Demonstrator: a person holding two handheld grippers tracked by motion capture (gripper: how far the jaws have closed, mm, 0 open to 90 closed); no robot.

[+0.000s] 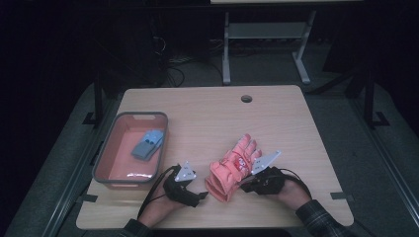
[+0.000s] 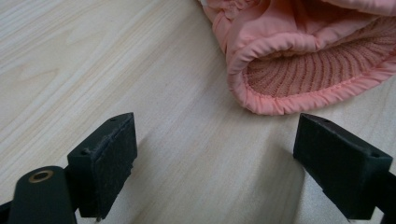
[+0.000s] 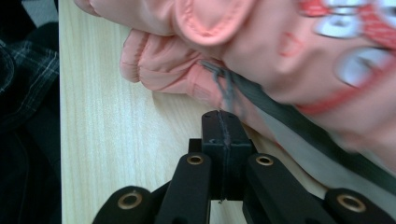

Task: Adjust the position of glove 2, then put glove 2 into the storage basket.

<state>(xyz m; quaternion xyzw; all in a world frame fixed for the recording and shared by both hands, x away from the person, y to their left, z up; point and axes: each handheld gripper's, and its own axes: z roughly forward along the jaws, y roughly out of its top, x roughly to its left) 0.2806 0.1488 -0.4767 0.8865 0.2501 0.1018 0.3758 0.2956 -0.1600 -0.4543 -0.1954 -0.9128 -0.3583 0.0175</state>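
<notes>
A salmon-pink winter glove [image 1: 232, 168] lies near the front of the wooden table [image 1: 207, 113], fingers pointing away and cuff toward the person. My left gripper [image 1: 200, 195] rests on the table left of the cuff. It stands open [image 2: 215, 158], and the ribbed cuff opening of the glove [image 2: 299, 60] lies just ahead of its jaws, untouched. My right gripper [image 1: 244, 186] sits at the glove's right side. Its jaws are pressed together [image 3: 224, 116], tips against the glove [image 3: 280, 56] beside a dark strap [image 3: 280, 114]. Whether any fabric is pinched I cannot tell.
At the table's left stands a grey bin with a pink inside [image 1: 106, 148], holding a grey-blue glove [image 1: 147, 144]. Near the back edge is a cable hole [image 1: 246, 98]. A metal frame stands on the floor beyond [image 1: 227, 54]. The person's plaid sleeves reach the front edge.
</notes>
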